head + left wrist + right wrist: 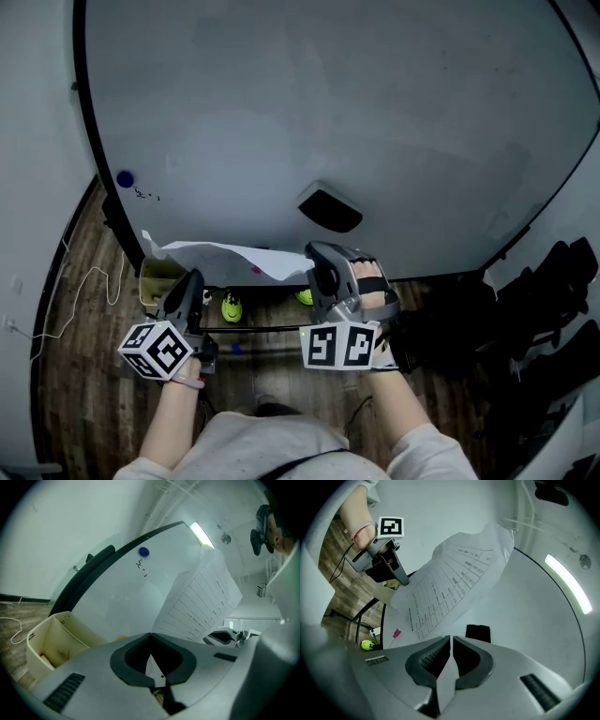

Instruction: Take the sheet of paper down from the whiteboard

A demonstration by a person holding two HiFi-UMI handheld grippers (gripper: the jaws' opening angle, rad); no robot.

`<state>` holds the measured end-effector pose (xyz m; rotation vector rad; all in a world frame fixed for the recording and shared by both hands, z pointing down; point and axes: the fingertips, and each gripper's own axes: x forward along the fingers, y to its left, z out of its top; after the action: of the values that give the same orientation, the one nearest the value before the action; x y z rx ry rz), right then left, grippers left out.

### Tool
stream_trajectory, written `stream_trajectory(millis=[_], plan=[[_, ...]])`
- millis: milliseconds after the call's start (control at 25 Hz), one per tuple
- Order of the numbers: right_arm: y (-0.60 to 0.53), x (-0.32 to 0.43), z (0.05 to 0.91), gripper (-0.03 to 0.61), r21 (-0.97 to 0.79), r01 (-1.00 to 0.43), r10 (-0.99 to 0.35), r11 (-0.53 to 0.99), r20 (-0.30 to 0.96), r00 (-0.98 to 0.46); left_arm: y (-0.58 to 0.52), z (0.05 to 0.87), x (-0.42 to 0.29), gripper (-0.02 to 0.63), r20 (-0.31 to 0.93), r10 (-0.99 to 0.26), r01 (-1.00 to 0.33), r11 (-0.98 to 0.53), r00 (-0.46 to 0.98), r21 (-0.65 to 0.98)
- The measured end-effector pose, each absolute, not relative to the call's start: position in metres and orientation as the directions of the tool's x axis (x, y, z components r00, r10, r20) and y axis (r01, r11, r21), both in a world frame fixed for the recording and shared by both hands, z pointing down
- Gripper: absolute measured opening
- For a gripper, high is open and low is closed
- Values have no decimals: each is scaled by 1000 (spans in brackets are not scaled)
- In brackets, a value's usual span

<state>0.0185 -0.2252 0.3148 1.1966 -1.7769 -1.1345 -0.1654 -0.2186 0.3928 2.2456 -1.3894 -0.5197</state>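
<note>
The sheet of paper (pixel 230 256) with printed table lines hangs in front of the lower edge of the whiteboard (pixel 328 112), stretched between my two grippers. My left gripper (pixel 194 277) is shut on its left corner; in the left gripper view the paper (pixel 201 602) rises from the closed jaws (pixel 151 635). On its right edge my right gripper (pixel 315 253) is shut. In the right gripper view the sheet (pixel 450 583) runs from the closed jaws (pixel 451 640) across to the left gripper (pixel 401 581).
A blue magnet (pixel 125 178) and a black eraser (pixel 330 211) sit on the board. A beige bin (pixel 157 278) stands on the wood floor at the left, yellow-green shoes (pixel 231 307) lie under the board, and black bags (pixel 544 300) are at the right. A white cable (pixel 84 291) lies at the left.
</note>
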Motion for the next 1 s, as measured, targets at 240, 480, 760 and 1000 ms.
stream_trajectory(millis=[240, 480, 760, 1000], plan=[[-218, 26, 324, 32, 895, -384, -943, 227, 103, -317, -210, 396, -156, 15, -79, -891, -720, -411, 447, 559], [-208, 28, 327, 29, 857, -439, -936, 271, 127, -329, -197, 397, -150, 15, -71, -869, -699, -440, 490, 563], [-199, 25, 332, 29, 792, -506, -916, 341, 158, -370, -186, 401, -153, 14, -77, -848, -674, -468, 524, 572], [-193, 17, 340, 28, 776, -516, -911, 363, 180, -371, -176, 409, -152, 14, -64, -817, -645, -497, 572, 581]])
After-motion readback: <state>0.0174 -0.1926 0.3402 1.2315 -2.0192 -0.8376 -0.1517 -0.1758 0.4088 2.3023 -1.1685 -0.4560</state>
